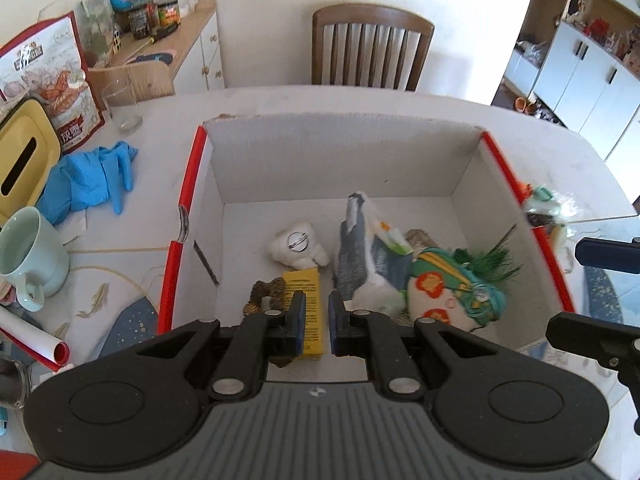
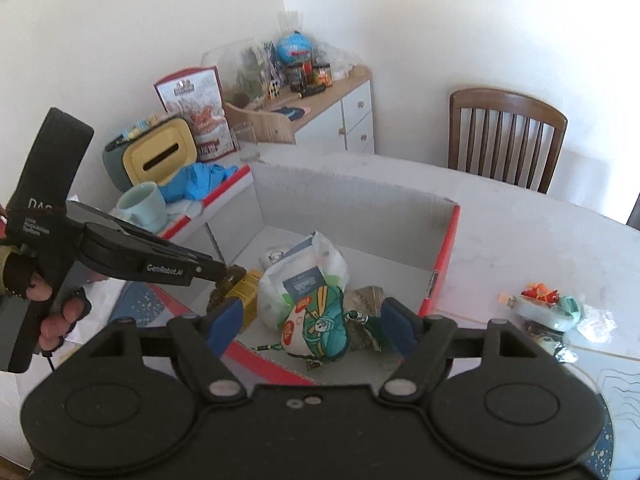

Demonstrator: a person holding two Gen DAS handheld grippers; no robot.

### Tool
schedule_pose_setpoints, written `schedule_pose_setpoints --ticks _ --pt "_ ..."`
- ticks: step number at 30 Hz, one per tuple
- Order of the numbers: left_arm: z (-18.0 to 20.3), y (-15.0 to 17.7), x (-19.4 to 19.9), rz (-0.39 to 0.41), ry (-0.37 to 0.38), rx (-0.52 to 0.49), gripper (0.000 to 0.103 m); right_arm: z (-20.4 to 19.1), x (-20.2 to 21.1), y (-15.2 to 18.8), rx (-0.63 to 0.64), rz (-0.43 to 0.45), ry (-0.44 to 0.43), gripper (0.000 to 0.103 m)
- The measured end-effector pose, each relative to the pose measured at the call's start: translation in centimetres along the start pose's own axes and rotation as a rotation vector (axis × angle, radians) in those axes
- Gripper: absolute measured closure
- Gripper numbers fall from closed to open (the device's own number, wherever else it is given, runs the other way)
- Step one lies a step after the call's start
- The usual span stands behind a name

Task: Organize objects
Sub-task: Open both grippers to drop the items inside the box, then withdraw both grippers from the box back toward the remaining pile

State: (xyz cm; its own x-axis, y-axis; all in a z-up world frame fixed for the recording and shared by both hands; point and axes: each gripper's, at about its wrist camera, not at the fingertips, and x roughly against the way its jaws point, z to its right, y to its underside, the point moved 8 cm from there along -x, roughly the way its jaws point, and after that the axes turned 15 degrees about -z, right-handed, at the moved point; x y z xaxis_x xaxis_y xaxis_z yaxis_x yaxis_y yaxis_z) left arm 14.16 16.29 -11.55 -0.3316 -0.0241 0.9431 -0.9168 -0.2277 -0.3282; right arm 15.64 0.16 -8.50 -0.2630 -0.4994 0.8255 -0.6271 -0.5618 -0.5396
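A white cardboard box with red edges [image 1: 188, 184] [image 2: 444, 256] stands on the table. Inside lie a yellow carton [image 1: 310, 300] [image 2: 246, 288], a brown braided piece [image 1: 266, 290] [image 2: 224, 284], a white plush [image 1: 298, 244], a plastic bag with a grey packet [image 1: 368, 256] [image 2: 304, 276] and a green embroidered pouch [image 1: 452, 292] [image 2: 320, 328]. My left gripper [image 1: 317, 322] [image 2: 218, 270] hangs over the box's near left corner above the yellow carton, jaws a narrow gap apart, holding nothing. My right gripper [image 2: 314, 326] is open above the pouch, at the box's near edge.
Left of the box lie blue gloves [image 1: 92, 176], a pale green mug [image 1: 28, 252], a yellow tissue box [image 1: 20, 156], a snack bag [image 1: 52, 76] and a glass [image 1: 122, 106]. Small trinkets in plastic [image 2: 548, 312] lie right of the box. A wooden chair [image 1: 372, 48] stands behind the table.
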Motion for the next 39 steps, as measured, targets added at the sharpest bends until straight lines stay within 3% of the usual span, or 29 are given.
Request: schedule_pose_setpoints --ticks 12,21,39 --pt "2.9 1.7 4.0 0.071 0.027 0.001 0.092 1.0 5.9 2.3 -0.014 0.067 -0.035 0.025" --pt "6.9 2.7 5.8 0.103 0.048 -0.036 0.092 3.7 8.7 4.6 -0.061 0.103 -0.007 0.024" --pt "17.7 3.1 4.3 0.075 0.131 -0.108 0.089 12.5 11.8 10.3 -0.180 0.104 0.054 0.016"
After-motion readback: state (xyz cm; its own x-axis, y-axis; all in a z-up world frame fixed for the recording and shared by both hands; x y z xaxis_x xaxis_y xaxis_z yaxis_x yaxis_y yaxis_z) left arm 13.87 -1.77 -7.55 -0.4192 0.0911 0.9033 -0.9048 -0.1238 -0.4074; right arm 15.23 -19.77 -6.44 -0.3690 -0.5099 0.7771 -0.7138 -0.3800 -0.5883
